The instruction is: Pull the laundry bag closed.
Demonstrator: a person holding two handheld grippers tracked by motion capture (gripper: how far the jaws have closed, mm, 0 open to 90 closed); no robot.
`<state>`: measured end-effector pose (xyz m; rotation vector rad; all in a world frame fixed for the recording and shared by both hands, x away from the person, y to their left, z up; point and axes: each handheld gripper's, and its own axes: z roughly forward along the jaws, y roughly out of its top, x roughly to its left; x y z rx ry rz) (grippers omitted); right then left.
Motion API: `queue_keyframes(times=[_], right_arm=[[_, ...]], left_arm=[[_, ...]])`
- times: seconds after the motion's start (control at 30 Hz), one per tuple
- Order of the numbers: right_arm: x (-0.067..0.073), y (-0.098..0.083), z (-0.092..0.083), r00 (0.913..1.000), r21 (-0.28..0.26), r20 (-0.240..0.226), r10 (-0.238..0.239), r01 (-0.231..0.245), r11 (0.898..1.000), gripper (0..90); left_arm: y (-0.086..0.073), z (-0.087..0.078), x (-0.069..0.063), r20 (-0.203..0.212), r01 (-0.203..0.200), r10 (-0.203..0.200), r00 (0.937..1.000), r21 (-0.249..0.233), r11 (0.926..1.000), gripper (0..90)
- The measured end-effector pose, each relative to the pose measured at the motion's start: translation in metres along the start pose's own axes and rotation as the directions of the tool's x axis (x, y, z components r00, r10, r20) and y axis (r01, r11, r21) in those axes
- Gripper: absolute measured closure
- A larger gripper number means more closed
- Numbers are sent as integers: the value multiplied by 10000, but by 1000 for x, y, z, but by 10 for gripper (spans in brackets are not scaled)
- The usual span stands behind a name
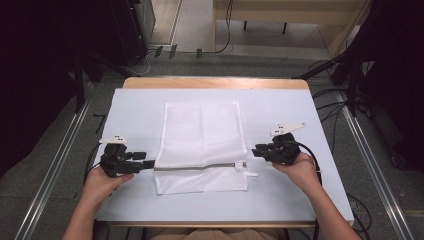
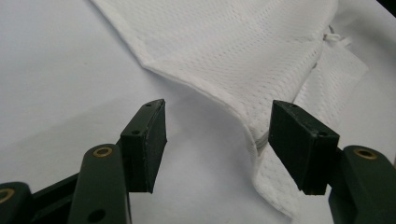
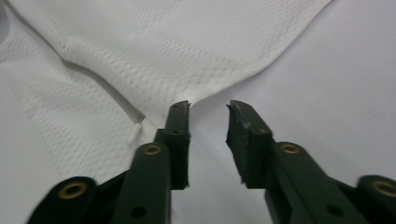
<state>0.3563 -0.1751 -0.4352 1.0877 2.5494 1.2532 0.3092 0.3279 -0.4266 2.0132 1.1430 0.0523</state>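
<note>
Two hand-held grippers flank a white mesh laundry bag (image 1: 200,145) with a zipper, which lies flat on the white-covered table (image 1: 135,105), its far half folded toward us so the fold's edge runs along the zipper line near the front. We hold the left hand-held gripper (image 1: 146,163) at the bag's left edge and the right hand-held gripper (image 1: 256,150) just off its right edge. Both sets of jaws stand apart and grip nothing: in the left gripper view the hemmed edge of the bag (image 2: 243,60) lies between the two black pads without being pressed, and in the right gripper view the pointed corner of the fabric (image 3: 154,51) ends just ahead of the left pad's tip, with bare table in the gap.

We judge the step in hand to be letting go after a fold and settling the cloth. To do it well, we keep the jaws wide and draw each hand-held gripper straight outward along the table, away from the bag, so no pad catches the hem and drags the layer askew. On the left we lift slightly first, since the raised hem curls up near the right-hand pad. We also steer clear of the small white zipper pull (image 1: 248,173) sticking out at the right front, which could snag and tug the fold open
</note>
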Motion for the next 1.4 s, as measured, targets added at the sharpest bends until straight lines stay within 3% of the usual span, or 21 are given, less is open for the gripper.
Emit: queue_keyframes(times=[0.1, 0.33, 0.47, 0.7, 0.9, 1.27, 1.4], right_arm=[[-5, -2, -4, 9989, -347, 464, -16, 32, 9994, 601], [-17, -7, -9, 9953, -623, 948, 201, -143, 9980, 485], [-26, -11, -9, 9908, -648, 1186, 659, -585, 9962, 439], [-30, -13, -6, 9879, -507, 1327, 805, -743, 9959, 428], [-30, -13, -1, 9870, -396, 1488, 606, -553, 9977, 405], [-31, -16, 4, 9847, -20, 1572, 748, -755, 9971, 359], [-34, -17, 7, 9835, 76, 1662, 713, -736, 9973, 336]], left_arm=[[0, -4, 4, -306, 200, -206, 9993, -218, 9996, 367], [-5, -9, 14, -735, 500, -524, 9959, -351, 9981, 354], [-6, -12, 19, -1054, 700, -751, 9916, -512, 9962, 351], [-7, -10, 20, -1404, 782, -836, 9866, -439, 9960, 351], [-7, -9, 20, -1476, 760, -797, 9858, -310, 9966, 351], [-8, -6, 22, -1699, 961, -996, 9804, -288, 9950, 309], [-9, -3, 22, -1875, 731, -779, 9792, -324, 9968, 285]])
